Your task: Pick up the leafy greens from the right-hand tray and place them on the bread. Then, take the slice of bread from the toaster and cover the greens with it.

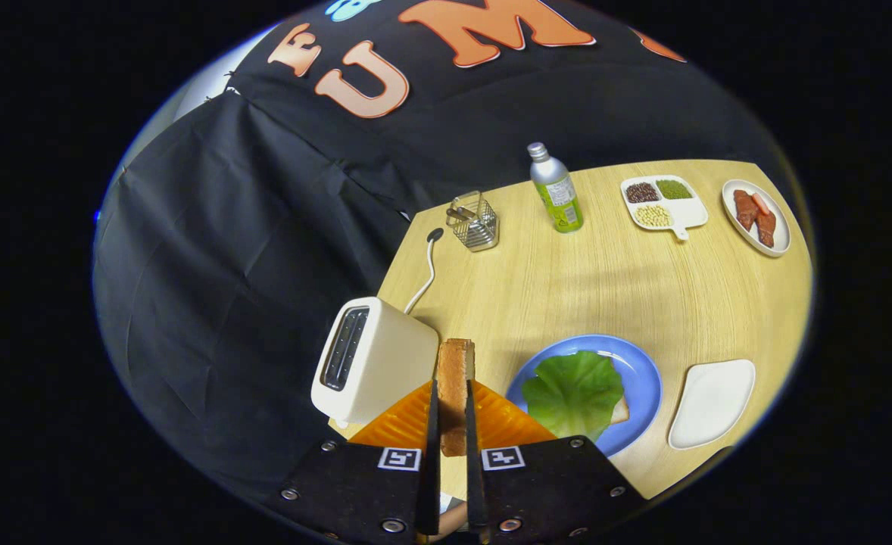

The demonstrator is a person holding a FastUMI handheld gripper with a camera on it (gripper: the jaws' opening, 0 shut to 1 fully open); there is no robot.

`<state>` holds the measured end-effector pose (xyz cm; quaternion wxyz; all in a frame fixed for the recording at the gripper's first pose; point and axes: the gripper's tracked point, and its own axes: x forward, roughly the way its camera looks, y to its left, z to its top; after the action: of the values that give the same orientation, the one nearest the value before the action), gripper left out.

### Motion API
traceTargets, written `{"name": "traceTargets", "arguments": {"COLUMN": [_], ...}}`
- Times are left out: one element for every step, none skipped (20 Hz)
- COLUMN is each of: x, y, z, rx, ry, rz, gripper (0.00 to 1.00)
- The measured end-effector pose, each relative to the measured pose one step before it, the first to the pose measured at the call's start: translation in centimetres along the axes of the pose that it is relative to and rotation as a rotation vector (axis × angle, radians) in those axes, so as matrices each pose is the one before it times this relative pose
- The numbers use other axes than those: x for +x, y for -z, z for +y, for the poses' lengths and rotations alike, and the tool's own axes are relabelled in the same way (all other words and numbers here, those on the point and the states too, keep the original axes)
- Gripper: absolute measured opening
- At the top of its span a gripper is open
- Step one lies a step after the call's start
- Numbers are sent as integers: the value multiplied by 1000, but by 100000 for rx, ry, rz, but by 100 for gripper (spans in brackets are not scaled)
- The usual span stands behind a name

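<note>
Bread [455,393], one slice, stands on edge clamped between the fingers of the gripper [452,435], its long axis running straight ahead along them and its lower end hidden between them. It hangs over the table [628,288] just beside the one toaster [374,359]. Greens [575,392] cover a second slice on the blue plate [643,378], only its corner showing; one white tray [712,401] sits nearby.

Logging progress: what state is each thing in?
Tongs: shut on the bread slice.
Bread slice: held upright, out of the toaster.
Toaster: slots empty.
Greens: on bread, uncovered.
Blue plate: holding bread and greens.
White tray: empty.
Bottle: upright, capped.
</note>
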<state>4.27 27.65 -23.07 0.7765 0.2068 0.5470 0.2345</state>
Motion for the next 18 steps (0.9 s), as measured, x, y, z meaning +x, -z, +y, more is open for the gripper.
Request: {"name": "traceTargets", "arguments": {"x": [-241,52,131,5,167,24,-14,10,19,57,-12,12,-41,128,125,101,166,101], "y": [315,192,330,157,396,87,293,10,112,-32,8,83,79,167,225,138,148,177], "z": [-247,-452,-357,-538,-208,-421,-382,-538,-442,-506,-549,-345,-538,-381,-458,-348,-508,-466], "rx": [442,734,350,440,191,605,632,665,719,848,905,680,389,542,505,1143,946,1770], "ry": [-508,-725,-729,-740,-1124,-1156,-1073,-529,-645,-430,-736,-774,-526,-759,-493,-743,-646,-348], "rz": [279,153,429,138,-4,-51,-208,-169,-211,-369,-121,-123,187,-100,614,-155,382,-128], "gripper": [15,15,15,15,15,15,15,15,15,15,15,15,15,15,15,15,15,15]}}
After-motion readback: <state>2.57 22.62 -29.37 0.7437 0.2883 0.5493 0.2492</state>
